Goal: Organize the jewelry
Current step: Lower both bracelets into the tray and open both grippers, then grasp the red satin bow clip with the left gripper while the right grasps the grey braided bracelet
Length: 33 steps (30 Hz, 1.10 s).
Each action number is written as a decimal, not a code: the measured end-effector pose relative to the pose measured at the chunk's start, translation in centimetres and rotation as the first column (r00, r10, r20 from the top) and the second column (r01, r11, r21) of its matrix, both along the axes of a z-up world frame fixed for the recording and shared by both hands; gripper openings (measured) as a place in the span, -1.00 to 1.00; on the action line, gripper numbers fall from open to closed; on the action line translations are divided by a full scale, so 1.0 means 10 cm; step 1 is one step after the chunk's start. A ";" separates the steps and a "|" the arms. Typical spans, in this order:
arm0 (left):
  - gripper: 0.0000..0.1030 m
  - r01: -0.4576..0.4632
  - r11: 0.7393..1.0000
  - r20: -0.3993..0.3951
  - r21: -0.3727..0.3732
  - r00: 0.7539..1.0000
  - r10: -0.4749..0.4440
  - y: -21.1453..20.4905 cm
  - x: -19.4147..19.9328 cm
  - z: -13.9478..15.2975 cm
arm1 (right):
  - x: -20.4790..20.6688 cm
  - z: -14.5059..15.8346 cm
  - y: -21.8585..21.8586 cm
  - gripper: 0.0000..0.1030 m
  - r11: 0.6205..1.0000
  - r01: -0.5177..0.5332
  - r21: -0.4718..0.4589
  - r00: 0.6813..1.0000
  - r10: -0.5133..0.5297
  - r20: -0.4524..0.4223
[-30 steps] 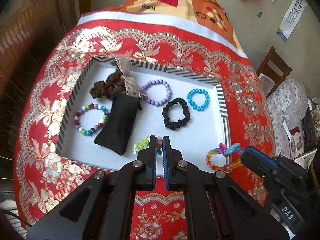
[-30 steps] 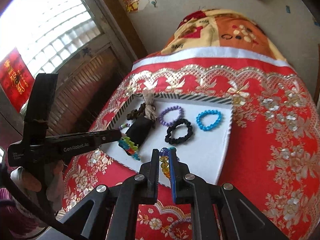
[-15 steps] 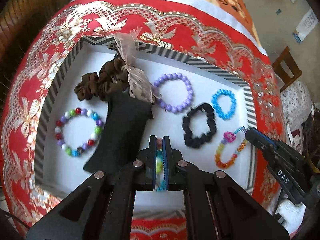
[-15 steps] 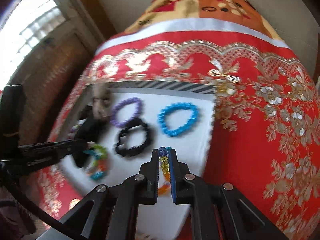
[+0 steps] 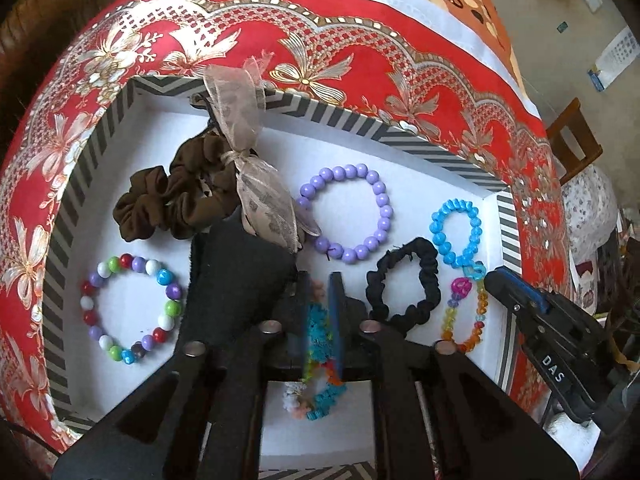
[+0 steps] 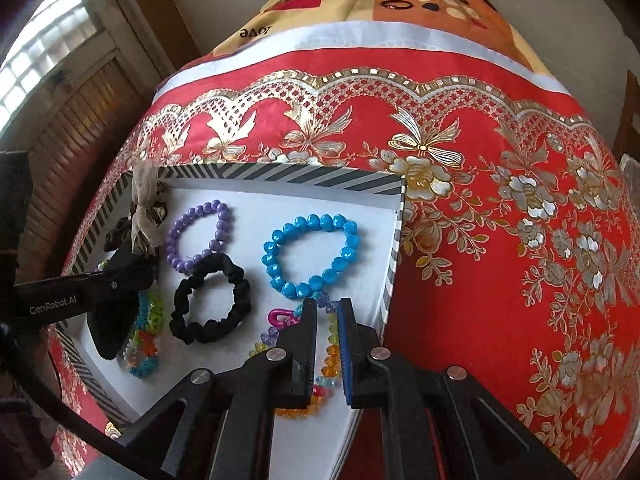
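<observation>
Both grippers' jaws are opening, bracelets between them, over the bracelet-filled tray (image 5: 420,136).

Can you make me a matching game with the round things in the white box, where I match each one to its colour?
Things:
1. smooth round-bead bracelet
2. faceted bead bracelet
3. scrunchie beside the left gripper
4. scrunchie near the ribbon

Colours:
A. brown
B. blue
C. purple
D. black

Right pairs: 1-C, 2-B, 3-D, 4-A
</observation>
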<state>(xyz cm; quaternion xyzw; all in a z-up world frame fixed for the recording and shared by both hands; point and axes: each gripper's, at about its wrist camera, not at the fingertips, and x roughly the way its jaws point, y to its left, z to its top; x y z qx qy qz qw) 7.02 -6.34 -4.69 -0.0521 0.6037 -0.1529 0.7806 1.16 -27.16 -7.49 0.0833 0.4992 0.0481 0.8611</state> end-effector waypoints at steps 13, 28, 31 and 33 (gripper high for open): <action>-0.19 -0.006 0.999 0.087 0.052 0.996 0.001 0.04 -0.29 0.21 | -0.35 0.29 0.05 -0.51 0.995 0.009 0.096 0.998 -0.015 0.065; -0.19 0.015 0.994 0.192 0.111 0.981 -0.037 0.03 -0.96 0.54 | -1.13 0.66 0.02 -0.29 0.996 0.038 0.081 0.989 -0.049 0.136; -0.19 0.025 0.995 0.190 0.096 0.981 -0.043 0.04 -1.13 0.58 | -1.33 0.69 0.00 -0.22 0.996 0.043 0.075 0.989 -0.053 0.136; -0.19 0.029 0.996 0.185 0.083 0.982 -0.044 0.06 -1.25 0.60 | -1.47 0.69 0.00 -0.21 0.997 0.043 0.062 0.990 -0.051 0.134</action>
